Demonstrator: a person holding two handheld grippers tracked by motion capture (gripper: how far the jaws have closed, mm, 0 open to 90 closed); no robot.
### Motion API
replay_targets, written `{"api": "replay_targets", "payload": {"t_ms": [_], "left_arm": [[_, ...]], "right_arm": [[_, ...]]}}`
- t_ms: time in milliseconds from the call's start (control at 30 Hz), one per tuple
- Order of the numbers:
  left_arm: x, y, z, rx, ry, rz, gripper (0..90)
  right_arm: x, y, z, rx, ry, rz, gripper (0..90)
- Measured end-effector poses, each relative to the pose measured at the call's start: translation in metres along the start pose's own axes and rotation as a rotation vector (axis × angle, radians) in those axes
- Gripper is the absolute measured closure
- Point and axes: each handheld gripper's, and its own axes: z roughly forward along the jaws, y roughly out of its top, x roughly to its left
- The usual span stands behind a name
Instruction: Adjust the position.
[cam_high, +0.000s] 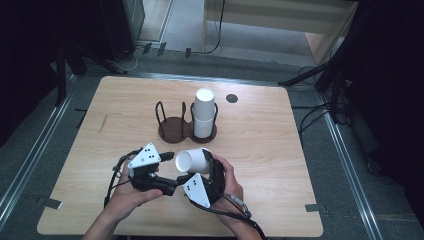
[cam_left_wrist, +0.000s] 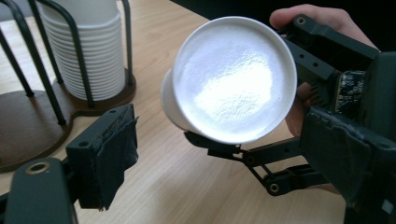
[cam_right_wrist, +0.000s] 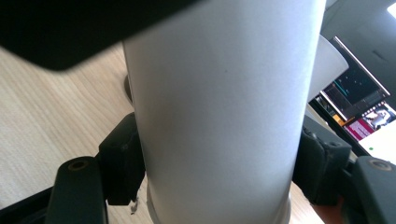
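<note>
1. The white paper cup (cam_high: 194, 160) lies on its side in the air above the near middle of the table (cam_high: 280, 150), its closed base turned toward nine o'clock in the high view; in the left gripper view that round base (cam_left_wrist: 233, 79) faces the camera.
2. The right gripper (cam_high: 212, 167) pinches the cup across its wall, a pad (cam_right_wrist: 122, 158) pressed on each flank (the cup may be several nested ones; I cannot tell).
3. The left gripper (cam_high: 167, 159) stands spread just beside the base, at its nine o'clock, touching nothing.
4. At twelve o'clock from the cup stands the dark wooden two-bay cup holder (cam_high: 172, 127); its right bay carries a tall stack of cups (cam_high: 204, 112), its left bay is bare.
5. Judged step: the cup is being offered to the left gripper. Next the left jaws should close squarely on the base end without crushing it.
</note>
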Motion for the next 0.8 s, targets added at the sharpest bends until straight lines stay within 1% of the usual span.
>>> {"api": "replay_targets", "payload": {"t_ms": [67,100,167,200,300,367,500,600,667,700,733,800], "left_arm": [[-0.001,0.001,0.0,0.023,0.003,0.003,13.6],[-0.001,0.002,-0.001,0.032,-0.002,0.008,13.9],[-0.002,0.003,-0.001,0.042,-0.008,0.011,14.5],[-0.002,0.003,-0.001,0.046,-0.004,0.015,15.0],[-0.004,0.005,-0.001,0.05,0.008,0.007,18.3],[-0.004,0.005,-0.001,0.051,0.017,0.007,20.2],[-0.005,0.006,-0.001,0.061,0.019,0.007,22.2],[-0.005,0.006,-0.001,0.065,0.022,0.011,23.3],[-0.006,0.006,-0.001,0.066,0.021,0.012,23.7],[-0.006,0.006,-0.001,0.064,0.02,0.013,25.1],[-0.006,0.006,-0.001,0.064,0.02,0.013,26.3],[-0.007,0.006,-0.002,0.063,0.03,0.013,27.5]], "right_arm": [[0.002,0.0,-0.001,-0.007,0.013,-0.01,28.5],[0.003,0.001,-0.001,-0.008,0.021,-0.01,28.5],[0.005,0.001,-0.001,-0.022,0.032,-0.016,28.5],[0.006,0.002,-0.002,-0.025,0.034,-0.02,28.4],[0.009,0.003,-0.003,-0.043,0.049,-0.037,28.4],[0.01,0.003,-0.003,-0.047,0.055,-0.038,28.4],[0.012,0.004,-0.004,-0.062,0.064,-0.038,28.4],[0.013,0.005,-0.006,-0.086,0.076,-0.048,28.4],[0.013,0.006,-0.007,-0.09,0.076,-0.051,28.4],[0.014,0.006,-0.007,-0.092,0.078,-0.062,28.3],[0.014,0.006,-0.007,-0.092,0.078,-0.062,28.3],[0.014,0.006,-0.007,-0.093,0.076,-0.064,28.2]]}}
